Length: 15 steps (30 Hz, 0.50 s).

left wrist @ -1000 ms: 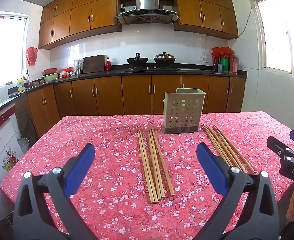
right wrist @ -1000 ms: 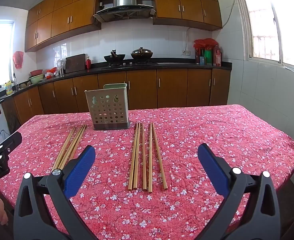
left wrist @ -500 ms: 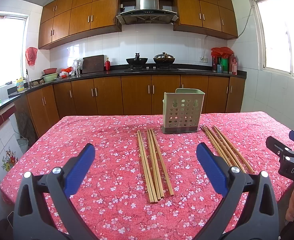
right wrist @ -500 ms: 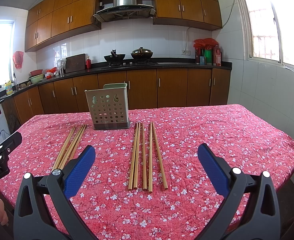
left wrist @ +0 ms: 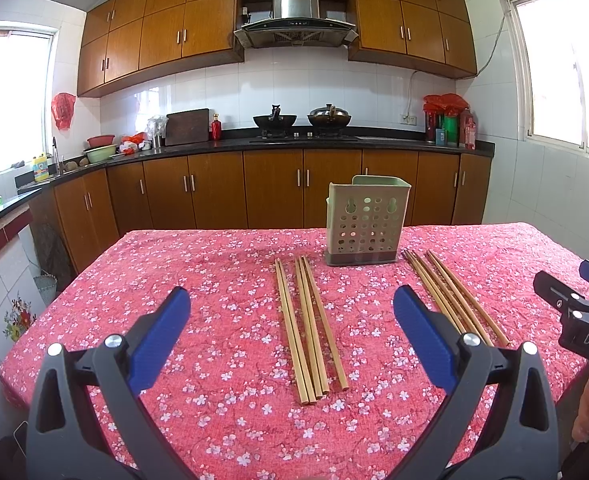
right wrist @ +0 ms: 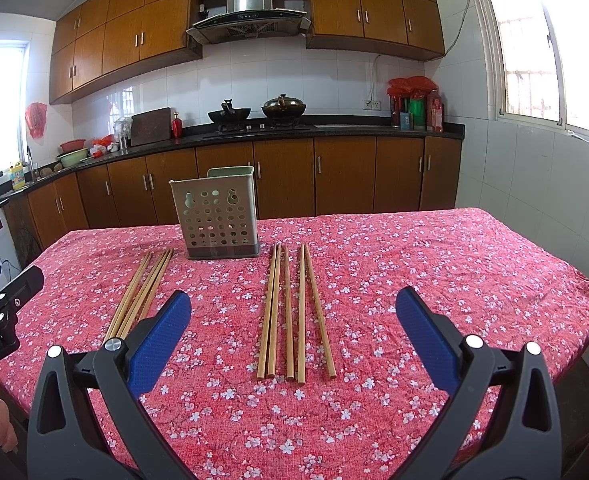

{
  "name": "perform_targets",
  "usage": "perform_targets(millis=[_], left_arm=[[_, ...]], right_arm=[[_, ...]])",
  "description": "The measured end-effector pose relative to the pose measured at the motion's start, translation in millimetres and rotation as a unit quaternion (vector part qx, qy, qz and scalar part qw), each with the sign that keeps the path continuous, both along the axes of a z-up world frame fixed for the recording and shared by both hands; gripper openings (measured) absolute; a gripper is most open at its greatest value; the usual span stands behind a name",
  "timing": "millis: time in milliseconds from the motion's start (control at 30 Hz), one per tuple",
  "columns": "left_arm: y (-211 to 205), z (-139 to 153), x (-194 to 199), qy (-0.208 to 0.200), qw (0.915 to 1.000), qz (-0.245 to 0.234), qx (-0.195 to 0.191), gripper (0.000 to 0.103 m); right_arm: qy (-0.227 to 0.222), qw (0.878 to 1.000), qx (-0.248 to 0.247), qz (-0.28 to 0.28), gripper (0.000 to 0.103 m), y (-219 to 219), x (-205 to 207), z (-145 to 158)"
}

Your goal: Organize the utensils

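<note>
Your left hand-held gripper was spread wide, nothing btwn the blue pads, hovering over the near edge of the counter w/ its red floral cloth. Your right hand-held gripper was just as wide and empty, alongside it.

Next out, two groups of chopsticks lay flat on the cloth, running away from you. The left chopstick group sat ahead of the left gripper; the right chopstick group sat ahead of the right one, five sticks w/ small gaps. The two groups were well apart.

Beyond them, the green perforated utensil holder stood upright on the counter, roughly btwn the groups' far ends, no sticks showing above its rim.

Farthest back: wooden cabinets and a stove w/ two woks.
</note>
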<state>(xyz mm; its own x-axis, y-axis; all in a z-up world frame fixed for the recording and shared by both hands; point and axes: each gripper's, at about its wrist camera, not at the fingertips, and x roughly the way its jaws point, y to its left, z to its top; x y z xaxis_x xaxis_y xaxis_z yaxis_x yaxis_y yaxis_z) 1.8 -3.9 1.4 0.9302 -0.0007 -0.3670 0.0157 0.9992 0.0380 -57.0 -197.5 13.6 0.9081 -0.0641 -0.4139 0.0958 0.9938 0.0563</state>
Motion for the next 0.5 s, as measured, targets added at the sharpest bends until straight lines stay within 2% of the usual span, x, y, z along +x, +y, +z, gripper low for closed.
perform_targets(millis=[500], left_arm=[[4.9,-1.4,-1.4,-0.001,1.0000,0.000,-0.002,0.099]], right_arm=[[0.001,1.000,0.001,0.000,0.101,-0.4,0.1,-0.5]])
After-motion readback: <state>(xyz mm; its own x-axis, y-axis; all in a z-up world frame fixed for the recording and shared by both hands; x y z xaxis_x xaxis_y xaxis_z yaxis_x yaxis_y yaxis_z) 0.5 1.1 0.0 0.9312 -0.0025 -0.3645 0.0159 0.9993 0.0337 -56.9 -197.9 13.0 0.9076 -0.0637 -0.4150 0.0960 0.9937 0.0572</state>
